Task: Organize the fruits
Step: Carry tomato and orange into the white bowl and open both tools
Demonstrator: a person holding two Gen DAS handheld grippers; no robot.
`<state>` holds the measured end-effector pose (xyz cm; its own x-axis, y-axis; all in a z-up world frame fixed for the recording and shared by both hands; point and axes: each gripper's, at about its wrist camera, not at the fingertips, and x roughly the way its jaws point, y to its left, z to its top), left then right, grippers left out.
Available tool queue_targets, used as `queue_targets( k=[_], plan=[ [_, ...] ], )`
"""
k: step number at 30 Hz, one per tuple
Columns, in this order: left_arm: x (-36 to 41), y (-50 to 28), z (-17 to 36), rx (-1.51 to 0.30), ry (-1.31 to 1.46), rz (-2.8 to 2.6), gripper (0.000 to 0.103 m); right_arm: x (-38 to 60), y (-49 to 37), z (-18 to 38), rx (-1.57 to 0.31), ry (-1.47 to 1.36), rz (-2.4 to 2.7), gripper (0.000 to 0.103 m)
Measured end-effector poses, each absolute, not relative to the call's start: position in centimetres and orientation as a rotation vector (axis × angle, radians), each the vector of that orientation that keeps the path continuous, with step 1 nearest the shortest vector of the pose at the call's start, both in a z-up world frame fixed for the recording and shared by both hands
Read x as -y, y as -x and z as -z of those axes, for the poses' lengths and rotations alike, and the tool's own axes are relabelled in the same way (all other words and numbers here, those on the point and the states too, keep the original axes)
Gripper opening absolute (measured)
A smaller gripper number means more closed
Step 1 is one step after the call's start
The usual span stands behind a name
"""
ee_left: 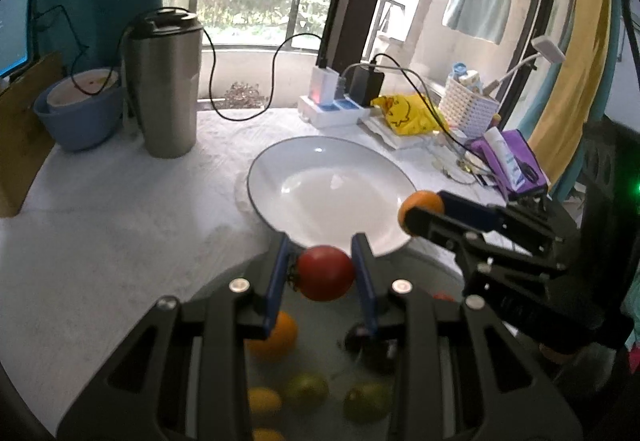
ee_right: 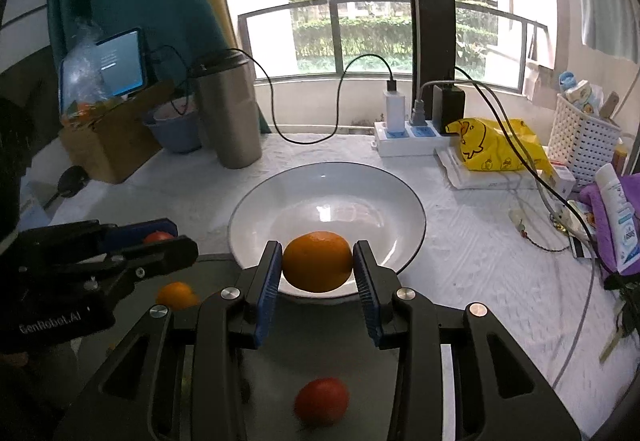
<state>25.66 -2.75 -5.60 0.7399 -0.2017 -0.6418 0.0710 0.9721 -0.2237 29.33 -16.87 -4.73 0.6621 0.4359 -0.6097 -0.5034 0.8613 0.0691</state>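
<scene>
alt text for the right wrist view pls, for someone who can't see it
The right gripper holds an orange between its blue pads, just at the near rim of an empty white plate on a white table. At left, the left gripper holds a tomato; another tomato and an orange lie below.

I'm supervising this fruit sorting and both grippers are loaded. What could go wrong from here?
1. The left gripper pinches the round tomato only at its sides; it could slip or bruise.
2. The right gripper, holding the orange, is close beside it near the white plate; they may collide.
3. A dropped fruit could roll off the shallow plate.
</scene>
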Motion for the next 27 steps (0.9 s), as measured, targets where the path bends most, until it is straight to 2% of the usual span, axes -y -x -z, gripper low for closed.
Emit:
queue_targets(
  k=[27],
  plan=[
    [1.3,-36.7,9.1,-0.944,0.271,0.160,0.034,15.4,-38.6,8.0,-0.818,0.089,-0.498,0.040]
  ],
)
